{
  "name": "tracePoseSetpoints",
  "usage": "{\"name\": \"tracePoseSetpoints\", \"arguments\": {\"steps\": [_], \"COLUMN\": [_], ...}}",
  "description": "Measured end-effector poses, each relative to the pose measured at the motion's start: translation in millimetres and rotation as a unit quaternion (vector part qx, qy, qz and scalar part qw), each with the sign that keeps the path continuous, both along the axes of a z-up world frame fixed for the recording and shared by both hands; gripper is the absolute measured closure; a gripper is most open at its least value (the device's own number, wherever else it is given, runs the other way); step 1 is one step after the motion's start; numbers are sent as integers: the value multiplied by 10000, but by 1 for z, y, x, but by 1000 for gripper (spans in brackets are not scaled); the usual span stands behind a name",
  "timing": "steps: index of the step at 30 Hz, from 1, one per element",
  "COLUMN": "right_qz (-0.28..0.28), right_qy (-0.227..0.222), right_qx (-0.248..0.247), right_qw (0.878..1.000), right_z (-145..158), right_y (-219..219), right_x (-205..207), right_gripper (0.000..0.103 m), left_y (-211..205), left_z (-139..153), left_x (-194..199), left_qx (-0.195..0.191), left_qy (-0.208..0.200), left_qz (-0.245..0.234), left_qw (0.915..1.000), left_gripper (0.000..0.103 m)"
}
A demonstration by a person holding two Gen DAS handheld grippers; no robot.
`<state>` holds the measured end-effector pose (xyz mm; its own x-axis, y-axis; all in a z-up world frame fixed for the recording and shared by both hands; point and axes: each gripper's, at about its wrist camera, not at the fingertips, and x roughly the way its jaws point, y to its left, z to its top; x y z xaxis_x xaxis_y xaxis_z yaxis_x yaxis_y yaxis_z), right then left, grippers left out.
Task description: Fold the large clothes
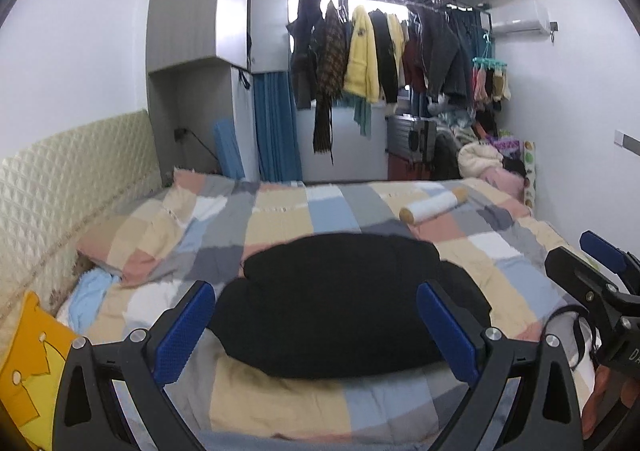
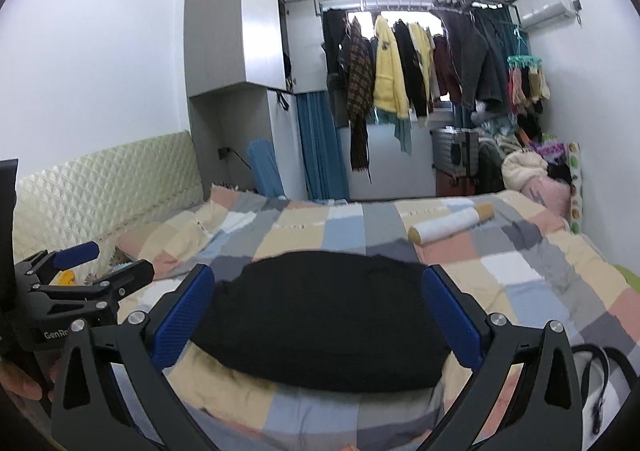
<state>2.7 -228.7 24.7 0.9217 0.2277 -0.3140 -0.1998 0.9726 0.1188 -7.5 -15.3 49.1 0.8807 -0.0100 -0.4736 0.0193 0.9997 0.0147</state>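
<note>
Black garment [image 1: 340, 291] lying in a compact, rounded bundle on the near middle of the bed [image 1: 280, 403], on top of the patchwork cover [image 1: 276, 219]. Judged as folded or nearly so; no loose sleeve clearly visible, edges too dark to read in detail.

Left gripper [image 1: 316, 331] fingers spread wide, nothing between the pads, garment seen beyond and between them but not pinched. Right gripper [image 2: 320, 315] fingers likewise spread, released, framing the same bundle without contact that can be confirmed.

Possible faults from here:
- Snagging of a finger tip in the knit on approach or withdrawal, dragging the top layer and opening the fold
- Uneven pull if only one side is gripped, skewing the bundle
- Pinching of the cover together with the garment, since the bedding is soft and rumpled below it
- Collision between the two grippers, held close side by side
- Rolling of the white roll [image 1: 434, 207] if the cover is tugged; located on the far right, well apart from the garment

Bed soft, quilted in pink, beige, blue and grey squares, with a padded cream headboard [image 1: 68, 183] along the left. Yellow cushion [image 1: 36, 363] at near left. Far wall: clothes rail [image 1: 384, 47] with hanging jackets in front of a bright window, blue curtain [image 1: 276, 123], tall grey cabinet [image 1: 200, 3], air conditioner [image 1: 520, 17] at upper right, piled textiles in the far right corner
</note>
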Motion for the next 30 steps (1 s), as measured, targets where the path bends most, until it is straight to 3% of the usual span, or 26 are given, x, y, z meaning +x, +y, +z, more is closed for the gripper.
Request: {"name": "tracePoseSetpoints", "arguments": {"steps": [4, 14, 17, 30], "right_qz": [-89, 33, 77, -76], "right_qy": [200, 647, 760, 796], "right_qx": [-64, -308, -273, -210], "right_qw": [9997, 9974, 9967, 9966], "right_z": [-15, -52, -59, -67], "right_y": [-4, 9, 10, 1], "right_x": [0, -4, -2, -5], "right_gripper": [0, 0, 0, 0], "left_y": [3, 27, 28, 39], "left_z": [-16, -48, -50, -67], "left_x": [1, 7, 3, 0], "left_qx": [-29, -590, -379, -359], "left_qy": [151, 572, 442, 603], "left_qz": [74, 179, 361, 533], "left_qw": [9999, 9965, 9976, 9961], "left_gripper": [1, 1, 1, 1]}}
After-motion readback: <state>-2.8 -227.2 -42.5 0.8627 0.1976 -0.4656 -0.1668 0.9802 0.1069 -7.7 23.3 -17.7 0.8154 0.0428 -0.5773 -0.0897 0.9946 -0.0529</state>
